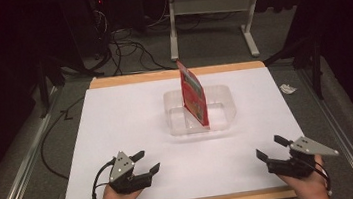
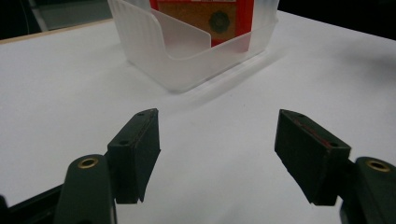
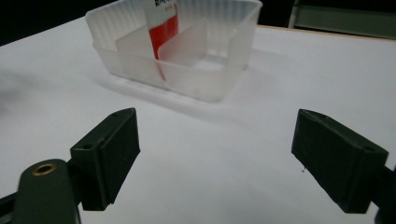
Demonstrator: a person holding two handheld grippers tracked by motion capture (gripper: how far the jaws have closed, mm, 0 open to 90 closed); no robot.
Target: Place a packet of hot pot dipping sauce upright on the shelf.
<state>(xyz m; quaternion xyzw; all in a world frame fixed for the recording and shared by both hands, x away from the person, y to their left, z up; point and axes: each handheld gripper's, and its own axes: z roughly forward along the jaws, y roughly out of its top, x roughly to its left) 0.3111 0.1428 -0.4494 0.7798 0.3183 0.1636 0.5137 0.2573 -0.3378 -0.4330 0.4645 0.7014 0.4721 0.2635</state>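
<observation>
On the white table (image 1: 118,136), a red packet (image 1: 193,95) stands upright in a clear tub (image 1: 221,94) at the middle. Near the front edge, well apart from it, left gripper (image 1: 147,162) and right gripper (image 1: 269,148) are both spread wide, grasping nothing.

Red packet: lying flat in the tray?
No, the red packet stands upright on its edge inside the clear plastic tray, rising well above the rim.
</observation>
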